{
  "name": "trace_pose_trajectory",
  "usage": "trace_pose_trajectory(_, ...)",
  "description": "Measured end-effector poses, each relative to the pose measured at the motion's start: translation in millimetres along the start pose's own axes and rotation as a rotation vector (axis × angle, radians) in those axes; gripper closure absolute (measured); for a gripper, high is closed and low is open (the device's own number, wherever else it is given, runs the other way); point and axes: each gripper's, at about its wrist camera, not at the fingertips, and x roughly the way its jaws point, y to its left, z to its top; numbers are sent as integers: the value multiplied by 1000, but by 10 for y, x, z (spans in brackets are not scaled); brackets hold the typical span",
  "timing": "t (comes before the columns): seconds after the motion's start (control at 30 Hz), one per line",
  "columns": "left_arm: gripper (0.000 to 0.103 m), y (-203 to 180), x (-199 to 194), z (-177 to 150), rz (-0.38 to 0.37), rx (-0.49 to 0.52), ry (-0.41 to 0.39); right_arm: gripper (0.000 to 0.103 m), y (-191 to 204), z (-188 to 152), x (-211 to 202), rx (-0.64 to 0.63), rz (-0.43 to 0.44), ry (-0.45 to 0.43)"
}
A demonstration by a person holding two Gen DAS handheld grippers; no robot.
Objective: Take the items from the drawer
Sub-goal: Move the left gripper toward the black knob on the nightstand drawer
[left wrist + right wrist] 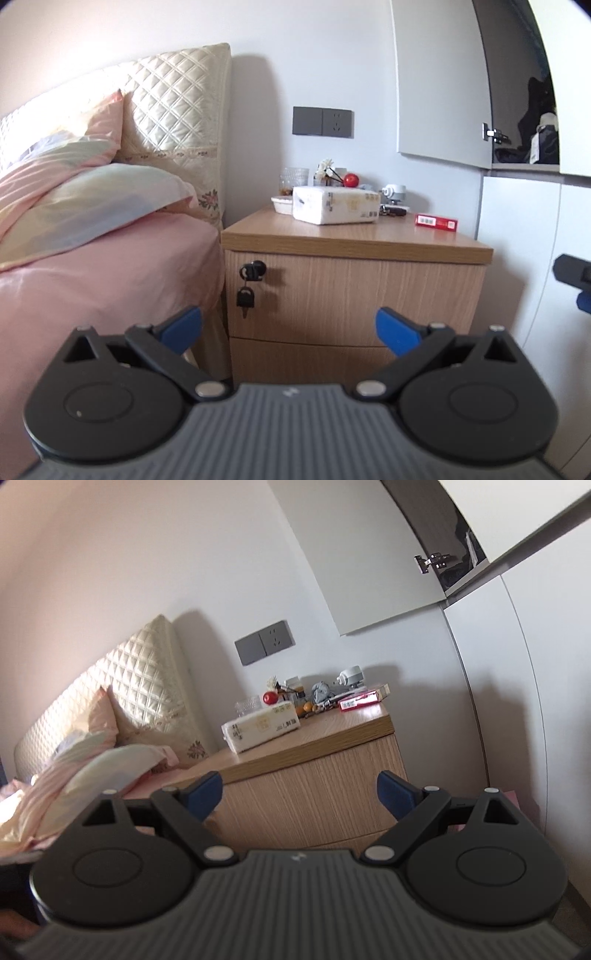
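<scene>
Both grippers hang in front of the nightstand [354,236], neither touching it. The left gripper [289,330], low in its frame, has its fingers spread wide and empty, aimed at the upper drawer [354,295], which fills the frame's centre and is shut. The spread probably readies it to catch an edge, since no handle shows on the wood front. A key [245,297] hangs from the lock [253,270] at the drawer's upper left, so the drawer may need unlocking first. A second drawer [306,356] lies below, also shut.

The right gripper [300,790] is likewise wide and empty, tilted, facing the nightstand's front from the right. Whatever is to be taken is hidden inside.

On top, upper centre of both views, sit a tissue pack [336,209] and a red box [436,222], apart from the drawers.
</scene>
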Motion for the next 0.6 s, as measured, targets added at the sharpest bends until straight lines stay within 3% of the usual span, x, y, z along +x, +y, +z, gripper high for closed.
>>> trace_pose_trajectory(0.23,0,110,153,76,22,-14,27,10,-92,60,21,-79,-27,-24)
trace_pose_trajectory(0.33,0,205,256,140,4,-20,32,10,-95,73,74,-125,-98,-54)
trace_pose_trajectory(0.6,0,400,624,270,16,-13,51,10,-32,263,370,-181,-81,-22)
